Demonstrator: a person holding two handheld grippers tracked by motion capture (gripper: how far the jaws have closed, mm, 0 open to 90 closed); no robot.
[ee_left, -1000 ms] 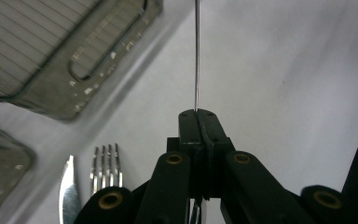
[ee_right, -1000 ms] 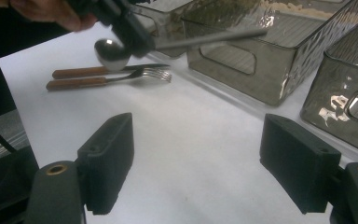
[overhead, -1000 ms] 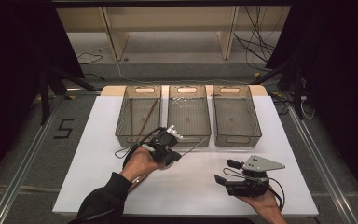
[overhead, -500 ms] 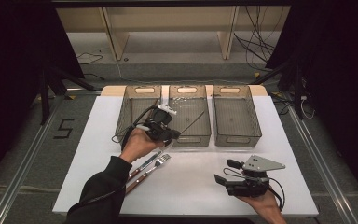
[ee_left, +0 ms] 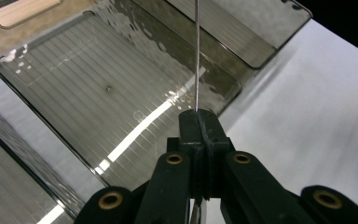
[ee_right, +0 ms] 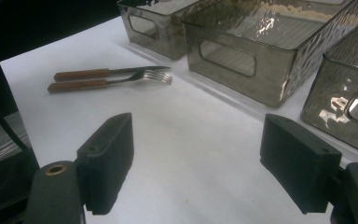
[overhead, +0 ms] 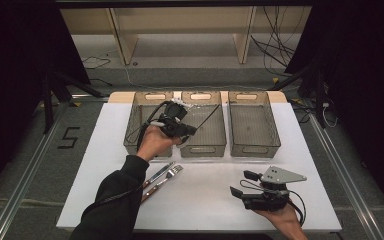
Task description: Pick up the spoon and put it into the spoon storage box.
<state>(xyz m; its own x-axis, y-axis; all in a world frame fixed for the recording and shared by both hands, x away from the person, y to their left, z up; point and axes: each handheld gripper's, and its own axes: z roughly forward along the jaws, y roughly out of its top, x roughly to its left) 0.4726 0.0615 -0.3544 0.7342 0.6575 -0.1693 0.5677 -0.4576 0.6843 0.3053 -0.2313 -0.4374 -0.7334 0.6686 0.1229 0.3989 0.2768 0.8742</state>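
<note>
On the left half of the white desk (overhead: 200, 200), the left gripper (overhead: 189, 131) hovers over the middle clear smoked plastic bin (overhead: 202, 149), fingers clamped on a thin metal rod (ee_left: 197, 56) that stands above the bin's ribbed floor. A second bin (overhead: 132, 135) stands just left of it; a third (overhead: 254, 145) sits to its right. A wooden-handled knife (overhead: 156, 174) and fork (overhead: 166, 179) lie side by side nearer the person. At the right edge, the right gripper (overhead: 240, 184) rests with fingers wide apart, holding nothing.
</note>
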